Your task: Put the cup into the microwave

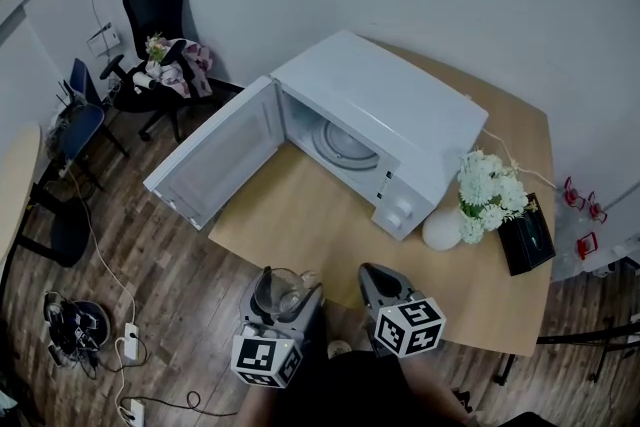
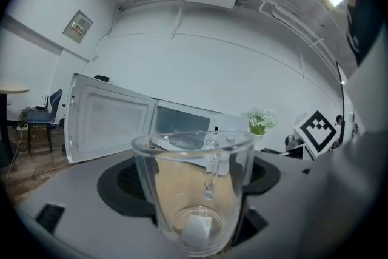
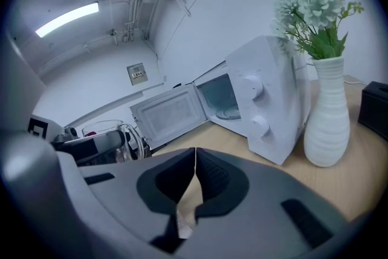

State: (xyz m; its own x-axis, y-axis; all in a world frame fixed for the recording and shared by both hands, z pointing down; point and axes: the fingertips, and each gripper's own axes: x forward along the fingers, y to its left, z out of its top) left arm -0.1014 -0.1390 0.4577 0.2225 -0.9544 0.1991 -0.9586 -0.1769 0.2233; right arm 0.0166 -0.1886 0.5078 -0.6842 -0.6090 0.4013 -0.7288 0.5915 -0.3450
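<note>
Left gripper view gives me the clear glass cup (image 2: 193, 203) clamped upright between the jaws of my left gripper (image 1: 281, 297), held just off the near edge of the wooden table (image 1: 300, 215) and well short of the white microwave (image 1: 400, 110). Its door (image 1: 215, 157) stands wide open, with the turntable (image 1: 345, 143) showing inside. My right gripper (image 3: 194, 162), just beside the left, has its jaws pressed together, empty, facing the white vase (image 3: 327, 115).
</note>
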